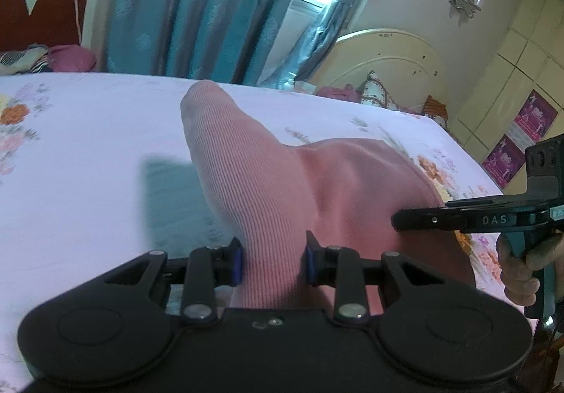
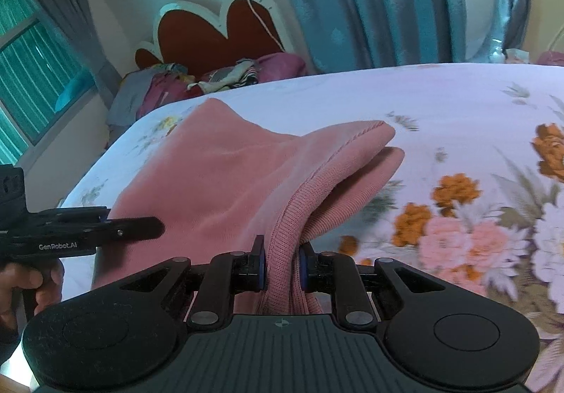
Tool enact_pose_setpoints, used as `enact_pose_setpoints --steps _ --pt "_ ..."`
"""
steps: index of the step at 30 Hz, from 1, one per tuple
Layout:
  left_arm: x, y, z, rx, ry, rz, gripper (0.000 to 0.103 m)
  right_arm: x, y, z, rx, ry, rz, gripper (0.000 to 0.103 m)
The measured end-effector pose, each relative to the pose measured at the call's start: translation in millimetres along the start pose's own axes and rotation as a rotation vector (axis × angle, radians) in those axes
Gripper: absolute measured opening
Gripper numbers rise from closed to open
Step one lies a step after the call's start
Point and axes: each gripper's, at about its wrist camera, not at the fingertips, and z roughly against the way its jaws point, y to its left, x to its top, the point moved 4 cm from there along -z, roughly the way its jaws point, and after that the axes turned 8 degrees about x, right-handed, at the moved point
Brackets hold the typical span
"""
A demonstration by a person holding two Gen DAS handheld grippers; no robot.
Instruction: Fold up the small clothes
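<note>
A small pink knit garment (image 1: 268, 181) is lifted above a floral bed sheet (image 1: 77, 188). My left gripper (image 1: 273, 261) is shut on a ribbed part of the garment, which stretches away from the jaws. My right gripper (image 2: 282, 266) is shut on a ribbed hem of the same pink garment (image 2: 225, 181), whose folded layers hang over the sheet (image 2: 458, 111). The right gripper also shows at the right of the left wrist view (image 1: 398, 220). The left gripper also shows at the left of the right wrist view (image 2: 158, 227).
A red and white headboard (image 2: 218, 37) with piled clothes (image 2: 197, 79) stands beyond the bed. Blue curtains (image 1: 197, 5) hang behind it. A cream round board (image 1: 391, 61) and cupboards (image 1: 511, 75) lie to the right.
</note>
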Motion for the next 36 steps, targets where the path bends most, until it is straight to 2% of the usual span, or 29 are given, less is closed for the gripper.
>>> enact_pose_setpoints --steps 6,8,9,10,11,14,17,19,20,21,22,25,26,28,29,31,34,36 --pt "-14 46 -19 0.011 0.046 0.056 0.032 -9 -1 -54 -0.018 0.044 0.001 0.017" --pt "-25 62 -36 0.039 0.083 0.083 0.040 -20 -20 -78 -0.045 0.079 -0.037 0.017" --pt "-34 70 -47 0.067 0.113 0.094 0.048 -28 -34 -91 -0.073 0.095 -0.076 0.017" --pt "-41 75 -53 0.070 0.107 0.113 0.051 -37 -48 -101 -0.071 0.097 -0.141 0.019" --pt "-45 78 -53 0.063 0.085 0.133 0.054 -41 -55 -100 -0.037 0.051 -0.185 0.021" --pt "-44 76 -50 0.059 0.072 0.121 0.055 -45 -62 -96 -0.016 0.035 -0.223 0.024" --pt "-36 72 -36 0.116 0.053 0.055 0.072 -39 -56 -81 -0.081 0.015 -0.139 0.029" --pt "-27 77 -22 0.137 -0.010 0.034 0.071 -27 -50 -69 -0.116 -0.031 -0.078 0.029" --pt "-22 80 -17 0.137 -0.040 0.039 0.064 -20 -48 -66 -0.131 -0.050 -0.054 0.028" --pt "-15 81 -16 0.123 -0.067 0.039 0.050 -11 -47 -67 -0.135 -0.063 -0.034 0.028" --pt "-8 78 -17 0.104 -0.079 0.034 0.044 -4 -45 -70 -0.125 -0.067 -0.021 0.028" --pt "8 65 -35 0.066 -0.093 0.009 0.043 5 -41 -94 -0.125 -0.032 0.028 0.024" --pt "10 62 -46 0.064 -0.081 0.002 0.047 5 -39 -103 -0.131 -0.016 0.033 0.023" --pt "4 65 -74 0.077 -0.013 0.009 0.046 0 -54 -128 -0.187 0.049 0.037 0.022" --pt "0 68 -84 0.084 0.009 0.018 0.047 -3 -60 -135 -0.189 0.051 0.037 0.022" --pt "2 69 -85 0.084 0.006 0.058 0.046 1 -64 -134 -0.173 0.040 0.001 0.022" --pt "3 60 -80 0.102 0.007 0.010 0.045 -1 -56 -132 -0.193 0.066 0.054 0.022" --pt "3 57 -70 0.110 -0.035 -0.015 0.044 1 -53 -127 -0.201 0.058 0.050 0.022"
